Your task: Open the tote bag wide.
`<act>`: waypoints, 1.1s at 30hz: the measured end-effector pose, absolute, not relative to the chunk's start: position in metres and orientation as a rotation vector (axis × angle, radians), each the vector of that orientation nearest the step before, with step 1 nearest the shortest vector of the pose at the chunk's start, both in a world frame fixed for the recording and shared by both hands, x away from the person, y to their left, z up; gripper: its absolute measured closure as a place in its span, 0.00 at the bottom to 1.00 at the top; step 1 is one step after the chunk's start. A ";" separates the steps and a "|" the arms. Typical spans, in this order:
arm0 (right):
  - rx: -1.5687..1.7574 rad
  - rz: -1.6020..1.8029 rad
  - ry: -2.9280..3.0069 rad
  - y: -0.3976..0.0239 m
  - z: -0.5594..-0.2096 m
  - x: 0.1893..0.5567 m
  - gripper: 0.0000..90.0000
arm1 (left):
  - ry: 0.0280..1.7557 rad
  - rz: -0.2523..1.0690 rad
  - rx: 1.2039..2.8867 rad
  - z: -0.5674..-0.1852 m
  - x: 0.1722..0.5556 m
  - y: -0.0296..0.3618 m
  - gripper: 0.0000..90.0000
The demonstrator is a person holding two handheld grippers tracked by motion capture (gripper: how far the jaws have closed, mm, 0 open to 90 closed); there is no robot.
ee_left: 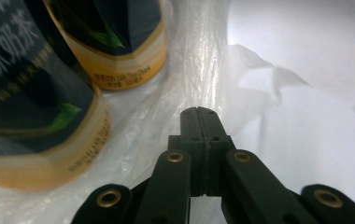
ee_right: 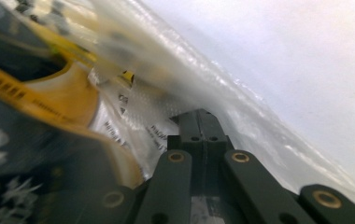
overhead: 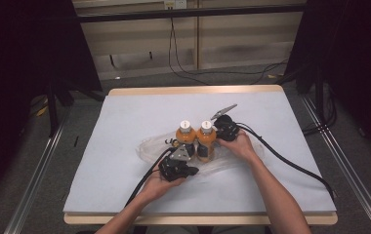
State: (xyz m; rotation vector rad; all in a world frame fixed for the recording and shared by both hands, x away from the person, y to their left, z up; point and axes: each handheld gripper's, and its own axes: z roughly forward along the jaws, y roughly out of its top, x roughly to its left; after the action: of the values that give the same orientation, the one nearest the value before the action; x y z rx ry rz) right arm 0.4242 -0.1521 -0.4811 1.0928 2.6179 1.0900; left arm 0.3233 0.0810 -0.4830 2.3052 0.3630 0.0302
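The left gripper [ee_left: 198, 112] has its jaws pressed together on a fold of the clear plastic bag [ee_left: 203, 70]; the right gripper [ee_right: 199, 113] likewise pinches the bag's film. Between the two grippers stand two orange bottles [overhead: 196, 139], upright with white caps pointing up, side by side on the bag.

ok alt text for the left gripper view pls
The left tool, jaws closed, pinches a fold of clear plastic bag on a white table cover. Two orange drink bottles with dark labels stand on the bag to its left.
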 end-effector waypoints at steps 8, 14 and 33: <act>1.120 1.030 2.620 -0.148 -0.478 0.435 1.00 | 0.353 0.028 2.319 -0.482 0.320 0.081 1.00; 1.134 1.055 2.612 -0.147 -0.480 0.442 1.00 | 0.328 0.012 2.319 -0.482 0.317 0.081 1.00; 1.203 1.035 2.532 -0.135 -0.481 0.459 1.00 | 0.304 -0.024 2.323 -0.481 0.307 0.083 1.00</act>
State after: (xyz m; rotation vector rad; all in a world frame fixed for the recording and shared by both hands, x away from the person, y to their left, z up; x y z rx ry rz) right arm 0.4588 -0.1351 -0.4810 1.2033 2.5323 1.0348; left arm 0.3067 0.0826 -0.4811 2.3233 0.3040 -0.0245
